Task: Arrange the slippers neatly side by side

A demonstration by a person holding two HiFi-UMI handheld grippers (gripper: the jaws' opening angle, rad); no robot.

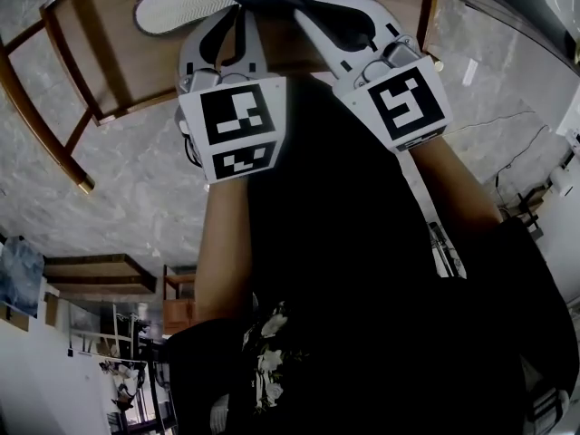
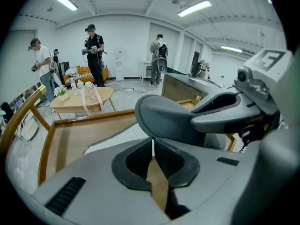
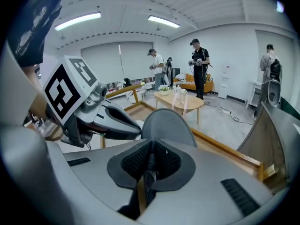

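The right tool (image 3: 150,149) was clamped narrowly on the grey slipper (image 3: 168,123). A dark fold of the slipper sat pinched between the pads, and its rounded grey upper rose just beyond the tips. In the left gripper view that slipper hung from the right tool over the wooden surface (image 1: 118,62), which had a raised rim along its edges.

The left tool (image 2: 153,142) was drawn almost fully together. Only a thin pale line showed between its pads, and I could not tell whether that line was something pinched or just a gap. The tan wood showed below it.

A pale slipper (image 1: 181,3) with a ribbed face lay flat on the surface, left of the grey one. In the head view the left tool's tips were just beside its near end, and the grey slipper overlapped that end. In the left gripper view the pale slipper ran as a light band under the grey slipper and ahead of the left tool.

The two tools were side by side, each with its marker cube facing up toward the head camera. Both pointed away from the person and downward. Marbled floor (image 1: 136,179) lay around the surface. Farther back, several people stood near a low round table (image 2: 82,101).
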